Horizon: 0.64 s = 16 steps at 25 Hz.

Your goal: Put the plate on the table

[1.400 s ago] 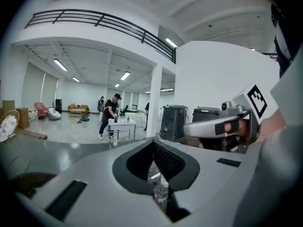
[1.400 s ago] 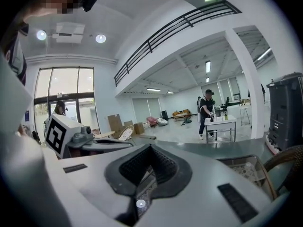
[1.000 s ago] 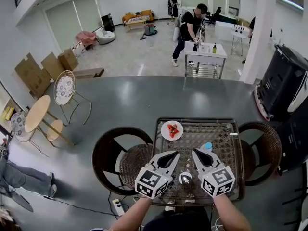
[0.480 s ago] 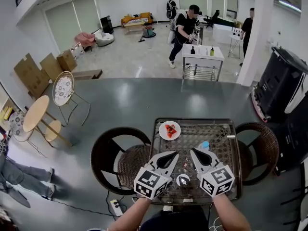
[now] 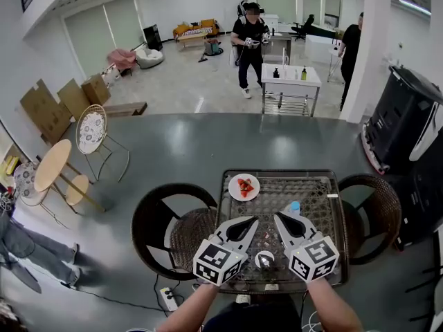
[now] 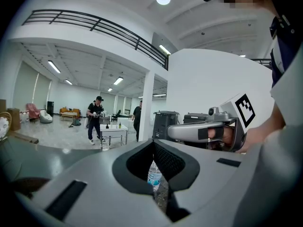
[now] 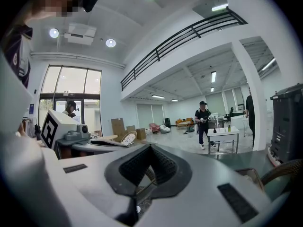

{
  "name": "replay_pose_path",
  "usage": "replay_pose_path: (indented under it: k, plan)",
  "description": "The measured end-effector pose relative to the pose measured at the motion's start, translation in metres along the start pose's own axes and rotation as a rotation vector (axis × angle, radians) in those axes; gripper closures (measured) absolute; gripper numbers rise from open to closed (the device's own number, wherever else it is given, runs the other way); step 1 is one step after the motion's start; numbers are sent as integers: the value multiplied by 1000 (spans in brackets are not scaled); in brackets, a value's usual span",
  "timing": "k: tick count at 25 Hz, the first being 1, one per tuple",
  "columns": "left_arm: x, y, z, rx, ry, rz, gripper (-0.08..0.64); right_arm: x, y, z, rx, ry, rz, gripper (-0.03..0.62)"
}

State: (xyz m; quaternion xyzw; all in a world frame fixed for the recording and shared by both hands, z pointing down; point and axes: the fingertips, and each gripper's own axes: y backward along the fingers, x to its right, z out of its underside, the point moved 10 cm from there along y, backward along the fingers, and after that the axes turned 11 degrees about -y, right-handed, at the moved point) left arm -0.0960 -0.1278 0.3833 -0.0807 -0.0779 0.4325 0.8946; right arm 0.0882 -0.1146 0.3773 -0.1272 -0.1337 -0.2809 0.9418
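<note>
Saw my left gripper (image 5: 250,222) and right gripper (image 5: 279,218) low centre of head view, side by side over near half of table (image 5: 325,206). Both jaw pairs pressed together, nothing gripped. Plate (image 5: 243,187) with red fruit sat on table's upper-left corner, apart from both grippers.

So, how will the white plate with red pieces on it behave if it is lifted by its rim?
The plate looks stiff and probably breakable. It seems shallow, so the red pieces may slide off if it tilts.
</note>
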Motion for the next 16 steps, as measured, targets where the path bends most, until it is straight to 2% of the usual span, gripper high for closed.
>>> replay_pose_path:
  k: [16]
  plan:
    - [5, 3, -1, 2, -1, 10, 551, -4, 6, -2, 20, -1, 0, 588]
